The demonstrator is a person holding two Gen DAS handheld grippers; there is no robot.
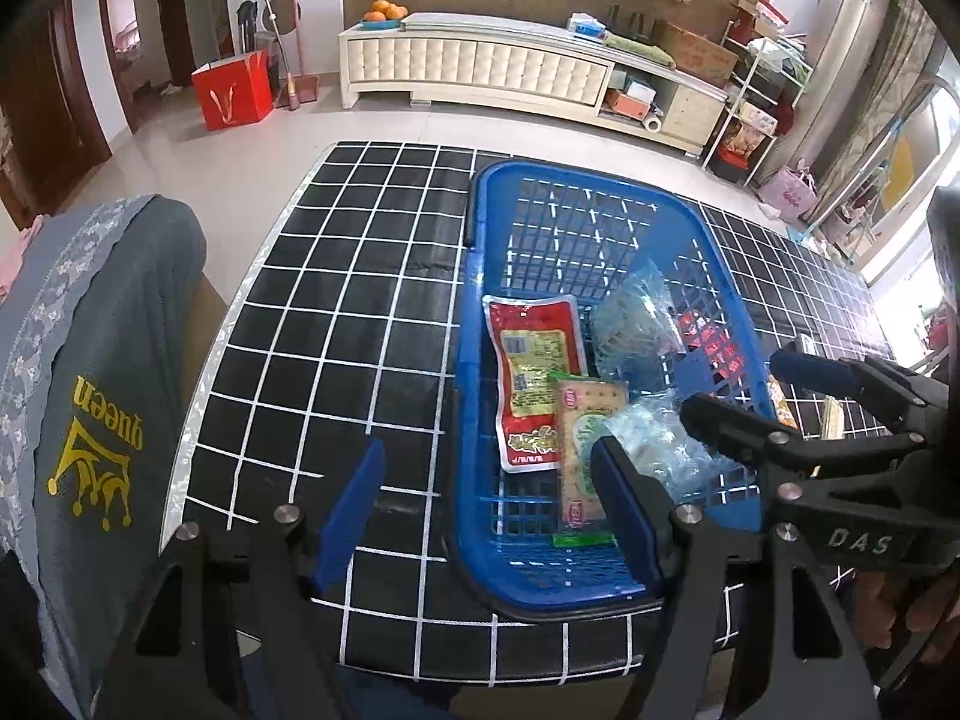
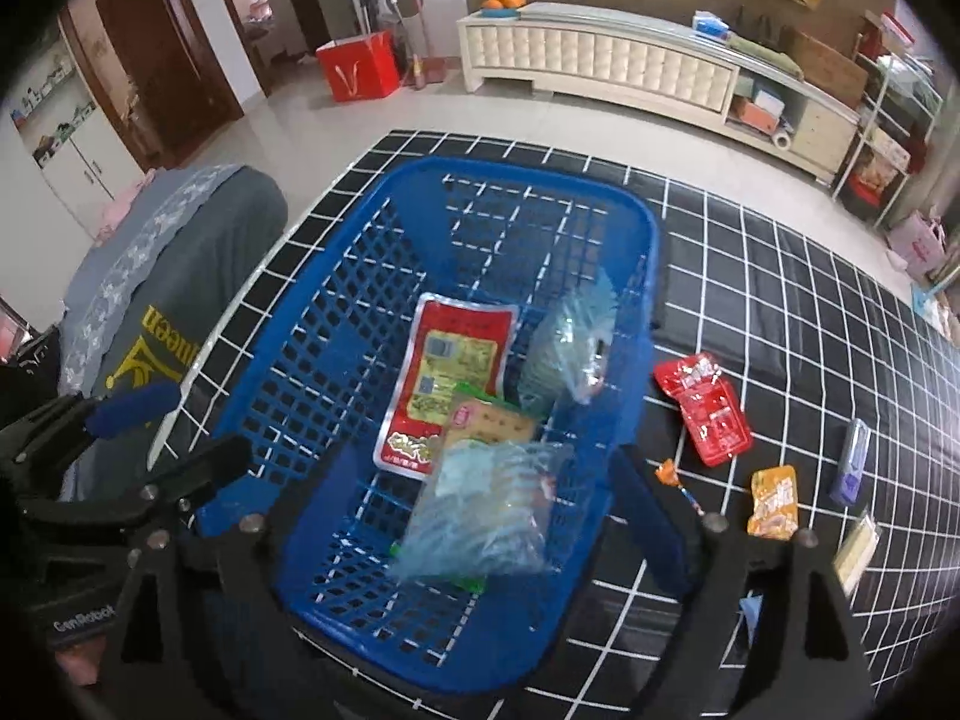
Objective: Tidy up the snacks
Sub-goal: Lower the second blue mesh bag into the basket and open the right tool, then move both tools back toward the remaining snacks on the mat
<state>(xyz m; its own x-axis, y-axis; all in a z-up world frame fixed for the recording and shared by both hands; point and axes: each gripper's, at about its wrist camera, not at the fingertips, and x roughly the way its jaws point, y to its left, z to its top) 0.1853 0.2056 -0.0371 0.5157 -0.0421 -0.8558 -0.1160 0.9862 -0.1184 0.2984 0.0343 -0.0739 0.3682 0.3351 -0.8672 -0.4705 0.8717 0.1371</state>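
A blue slotted basket [image 1: 600,177] [image 2: 540,180] stands on the black grid tablecloth. In it lie a red packet with a yellow label [image 1: 534,372] [image 2: 450,372], a green and beige packet [image 1: 585,444] [image 2: 489,423] and two clear bluish bags [image 1: 636,324] [image 2: 480,510]. My left gripper [image 1: 489,510] [image 2: 207,423] is open, straddling the basket's left wall. My right gripper [image 2: 492,504] [image 1: 735,387] is open above the basket's near end. The nearer clear bag lies between its fingers, apart from both pads.
Right of the basket lie a red packet [image 2: 702,408], an orange packet [image 2: 774,501], a small orange candy [image 2: 672,477], a purple item [image 2: 852,468] and a clear pack [image 2: 858,546]. A chair with a grey cover [image 1: 108,390] stands at the table's left edge.
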